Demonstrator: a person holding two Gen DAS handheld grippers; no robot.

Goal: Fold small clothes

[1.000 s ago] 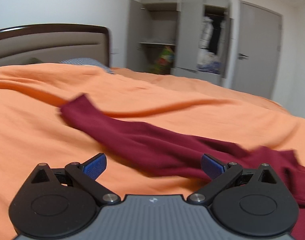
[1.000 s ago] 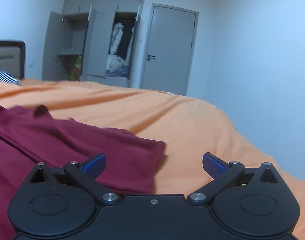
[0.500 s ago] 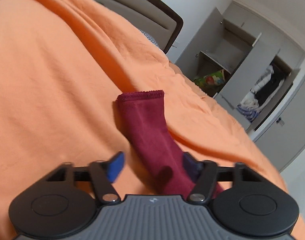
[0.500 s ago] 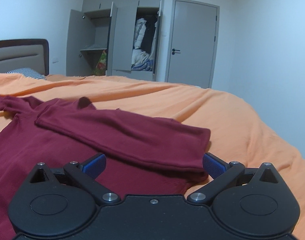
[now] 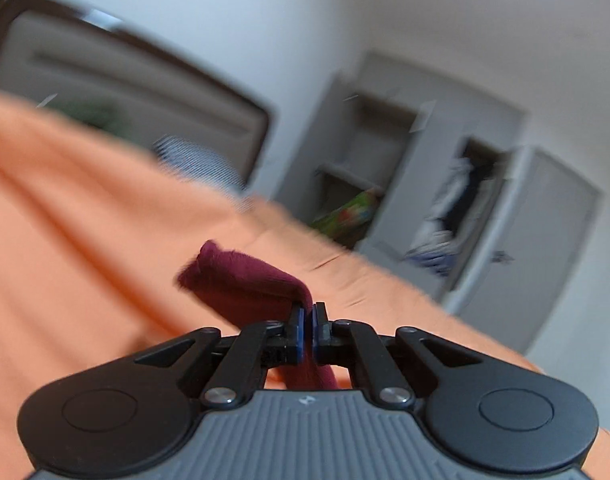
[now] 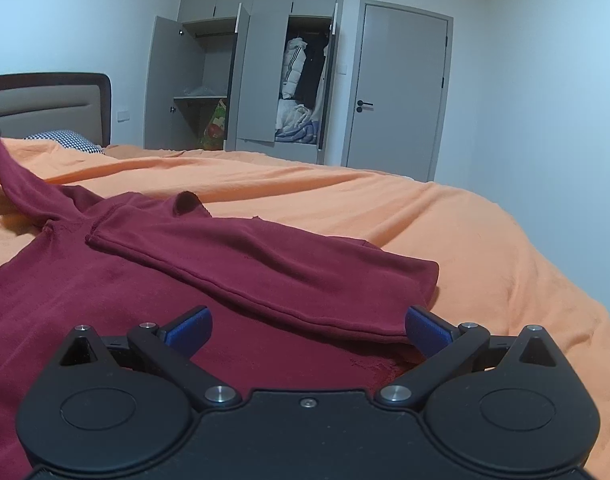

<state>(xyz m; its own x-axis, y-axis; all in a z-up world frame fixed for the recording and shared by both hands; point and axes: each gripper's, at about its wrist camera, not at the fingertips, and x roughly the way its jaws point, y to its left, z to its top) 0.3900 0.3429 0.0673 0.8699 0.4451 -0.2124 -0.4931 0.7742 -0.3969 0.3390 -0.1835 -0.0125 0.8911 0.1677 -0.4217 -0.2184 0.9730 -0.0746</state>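
The maroon top [image 6: 153, 292] lies flat on the bed [image 6: 485, 248], body spread toward you. Its right sleeve [image 6: 265, 264] is already folded across the chest, long axis from about 10 o'clock to 4 o'clock in the right wrist view, cuff end at roughly 3 o'clock just short of the garment's edge.

The left sleeve [image 6: 21, 188] is the live part. It rises off the shoulder toward 10 o'clock and goes taut up to the frame edge. In the left wrist view your left hand-held gripper [image 5: 306, 326] is clamped on that sleeve [image 5: 245, 284], with cloth pinched between the blue pads and the cuff flopping ahead at 11 o'clock. That view is motion-blurred, so I can't tell how much fabric is in the bite.

Key relation: the sleeve's axis points away from the torso toward 10 o'clock, while the landing zone, the chest, lies at about 4 o'clock from the pinch. I'd judge the next move to be a carry over the shoulder seam and a lay-down beside or over the folded sleeve. The left hand owns it.

Your right hand-held gripper [image 6: 307, 326] is spread wide and holds nothing. It hovers low over the torso with the folded sleeve's hem just ahead at 12 o'clock, well placed to pin the body if it drags.

Material:
- The top is soft, matte, fleecy knit with stitched hems. It's limp and will drape rather than hold a crease.
- The orange bedcover is wrinkled and thin, and will likely shift under a pull.

Beyond are the headboard [image 6: 49, 100], a patterned pillow [image 6: 65, 140], an open wardrobe [image 6: 265, 80] and a closed door [image 6: 401, 96].
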